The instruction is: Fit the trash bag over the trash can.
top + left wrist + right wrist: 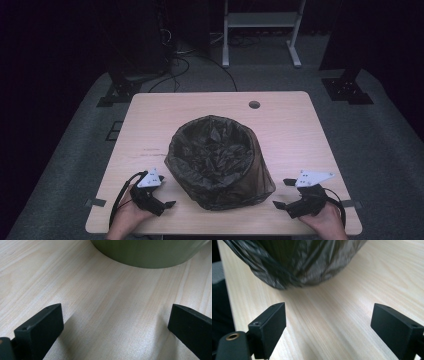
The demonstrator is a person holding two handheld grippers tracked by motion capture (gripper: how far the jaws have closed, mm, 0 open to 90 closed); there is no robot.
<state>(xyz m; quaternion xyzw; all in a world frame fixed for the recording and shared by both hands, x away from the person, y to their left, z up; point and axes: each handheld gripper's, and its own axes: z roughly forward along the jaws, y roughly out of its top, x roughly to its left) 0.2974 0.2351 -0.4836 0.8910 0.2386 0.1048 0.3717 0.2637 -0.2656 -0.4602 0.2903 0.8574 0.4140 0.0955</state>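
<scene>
no writing can be read on anything here. the bin [220, 162] with its black bag [215, 145] stands in the middle of the desk [300, 130], near the front edge; the bag covers most of its wall. the left gripper [165, 197] and the right gripper [282, 194] rest low on the desk at either side of the bin, apart from it. both have their jaws wide and hold nothing. the forearms are cut off at the bottom edge.

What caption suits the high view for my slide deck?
Open left gripper and right gripper flank a bin lined with a black bag on the wooden table.
</scene>
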